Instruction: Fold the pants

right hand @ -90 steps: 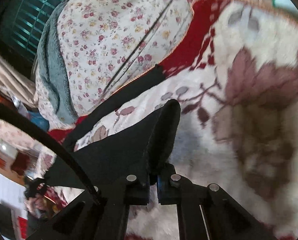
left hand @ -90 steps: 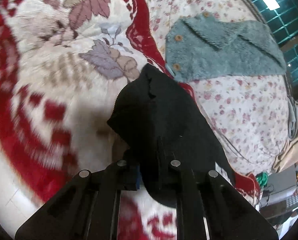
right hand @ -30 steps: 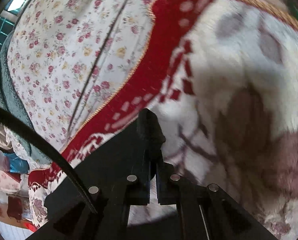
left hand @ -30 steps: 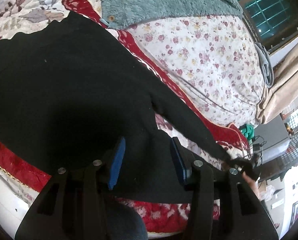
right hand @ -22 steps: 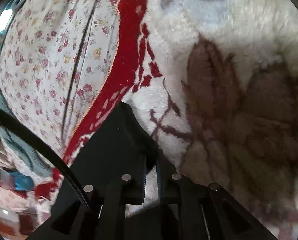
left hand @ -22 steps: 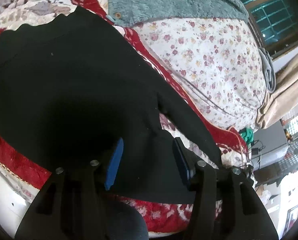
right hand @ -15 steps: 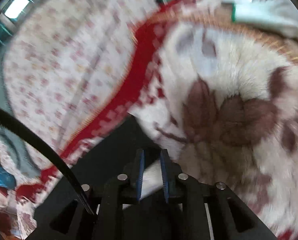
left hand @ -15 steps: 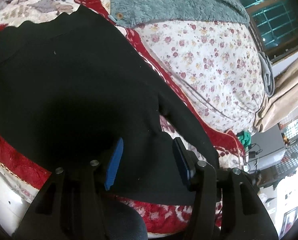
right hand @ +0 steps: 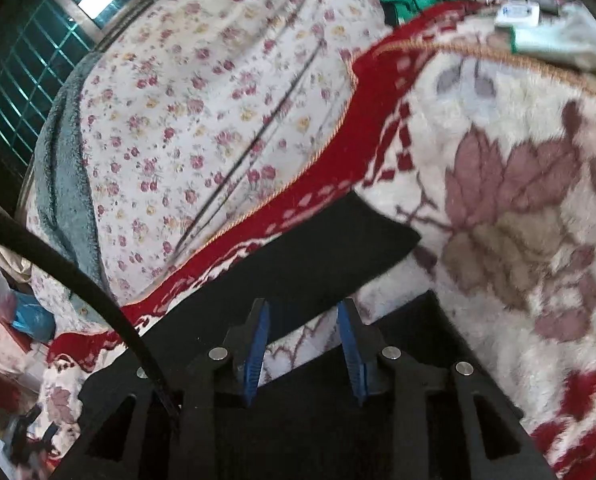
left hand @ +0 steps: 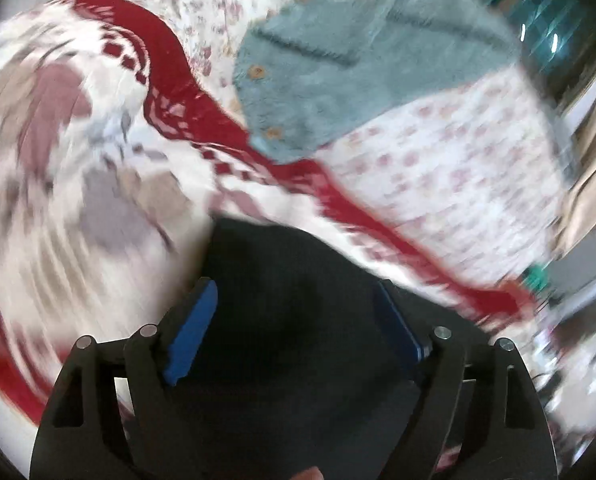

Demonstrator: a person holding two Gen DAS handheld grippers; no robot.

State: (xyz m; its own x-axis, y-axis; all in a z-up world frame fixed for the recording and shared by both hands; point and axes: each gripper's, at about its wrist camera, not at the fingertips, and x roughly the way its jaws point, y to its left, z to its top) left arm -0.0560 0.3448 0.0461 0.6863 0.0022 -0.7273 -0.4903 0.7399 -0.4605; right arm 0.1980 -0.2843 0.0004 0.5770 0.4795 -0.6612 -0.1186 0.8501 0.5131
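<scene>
Lying flat on the blanket point(right hand: 518, 184), the pants point(right hand: 330, 248) sit before both grippers point(left hand: 293, 320) point(right hand: 302, 344), jaws spread.

left wrist view: close above the black pants point(left hand: 298, 320), facing forward over the red-and-cream blanket point(left hand: 77, 160) toward a teal fleece garment point(left hand: 338, 72), blurred; right wrist view: equally near, facing across the same pants point(right hand: 330, 248) and blanket point(right hand: 518, 200) toward the floral sheet point(right hand: 217, 120); shared: pants, blanket, sheet.
</scene>
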